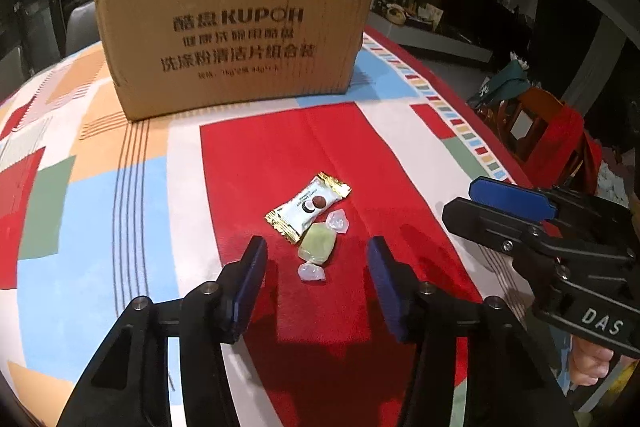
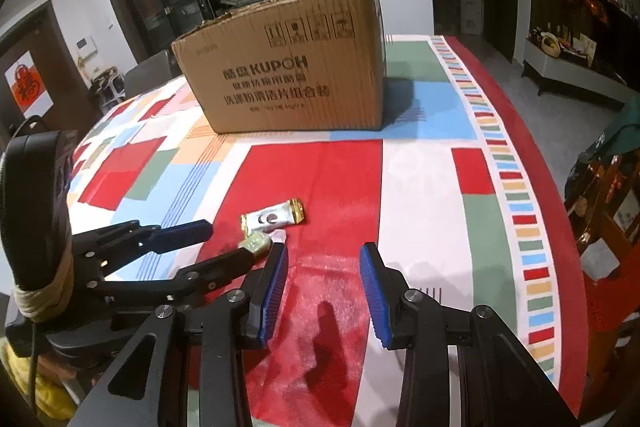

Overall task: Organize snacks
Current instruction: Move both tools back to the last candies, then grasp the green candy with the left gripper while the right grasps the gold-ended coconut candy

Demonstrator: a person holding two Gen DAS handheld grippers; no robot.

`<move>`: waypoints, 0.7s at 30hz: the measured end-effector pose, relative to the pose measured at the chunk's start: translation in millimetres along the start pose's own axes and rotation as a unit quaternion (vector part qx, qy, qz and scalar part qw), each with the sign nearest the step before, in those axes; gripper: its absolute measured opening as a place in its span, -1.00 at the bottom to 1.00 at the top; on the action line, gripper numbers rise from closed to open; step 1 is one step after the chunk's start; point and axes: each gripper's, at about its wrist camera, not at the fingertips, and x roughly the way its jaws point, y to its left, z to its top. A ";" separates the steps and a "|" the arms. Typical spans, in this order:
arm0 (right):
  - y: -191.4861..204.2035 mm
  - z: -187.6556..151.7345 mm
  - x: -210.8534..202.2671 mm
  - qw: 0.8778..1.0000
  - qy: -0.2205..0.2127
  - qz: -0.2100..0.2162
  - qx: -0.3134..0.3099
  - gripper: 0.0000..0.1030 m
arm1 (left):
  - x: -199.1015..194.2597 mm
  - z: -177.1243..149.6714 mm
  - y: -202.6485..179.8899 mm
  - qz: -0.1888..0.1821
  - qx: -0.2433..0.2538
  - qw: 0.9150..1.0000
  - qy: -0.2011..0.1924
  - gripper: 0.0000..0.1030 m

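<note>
Snacks lie on the red patch of the patterned counter (image 1: 120,187): two pieces, touching. Largest, at the far side, stands a brown cardboard box (image 1: 236,31) printed KUPOH; its contents cannot be seen from either wrist view. The left gripper (image 1: 316,259) hovers low with jaws apart, straddling the sweets. The right gripper (image 2: 324,267) waits just beside, jaws likewise apart and empty. Between them rest a white, gold-ended candy packet (image 1: 310,205) and, smallest, a green twist-wrapped candy (image 1: 317,247). The step in hand appears to be the first pick; the next move likely calls for lowering, closing on the green candy alone, then carrying it to the box.
</note>
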 end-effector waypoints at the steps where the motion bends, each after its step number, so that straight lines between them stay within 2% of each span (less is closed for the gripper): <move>1: -0.3 -0.8 1.2 1.000 0.002 0.000 0.001 -0.25 | 3.6 -0.1 0.0 -0.001 0.000 1.000 0.004 -0.08; 14: -9.1 -3.9 12.3 1.000 0.018 0.002 0.020 -0.25 | 18.5 2.6 -0.5 -0.003 -0.007 1.000 0.015 -0.32; 16: -9.2 -3.9 12.4 1.000 0.017 0.003 0.020 -0.25 | 19.0 2.5 -1.0 -0.001 -0.007 1.000 0.016 -0.57; 21: -8.1 -4.8 13.7 1.000 0.018 0.003 0.018 -0.25 | 15.9 0.0 -0.2 -0.004 -0.009 1.000 0.015 -0.57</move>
